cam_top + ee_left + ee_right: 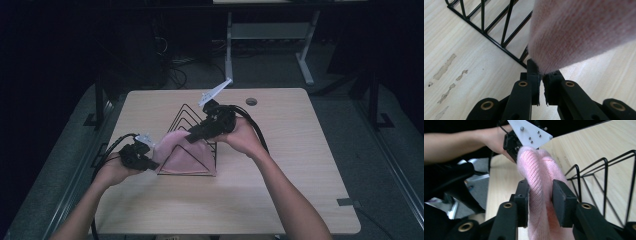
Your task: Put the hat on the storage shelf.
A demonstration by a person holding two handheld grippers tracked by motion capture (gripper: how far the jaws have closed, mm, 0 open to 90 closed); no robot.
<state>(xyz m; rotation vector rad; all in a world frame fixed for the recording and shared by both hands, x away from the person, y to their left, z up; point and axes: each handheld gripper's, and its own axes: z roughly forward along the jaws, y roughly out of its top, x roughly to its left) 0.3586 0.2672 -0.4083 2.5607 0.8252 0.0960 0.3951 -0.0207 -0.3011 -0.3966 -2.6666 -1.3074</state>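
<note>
One light wooden table (300, 165). One black wire rack (187, 117) of triangular dividers standing on it. One pink knitted cloth (187, 157) draped there. Two handheld grippers: left gripper (149, 161), right gripper (192, 135). Two forearms reaching in.

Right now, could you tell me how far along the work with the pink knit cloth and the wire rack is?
Done so far: the pink knit cloth lies draped over the black wire rack on the table. In hand: the left gripper pinches its edge, and the right gripper has a fold between its jaws. Left, I would guess: settling the cloth and letting go.
</note>
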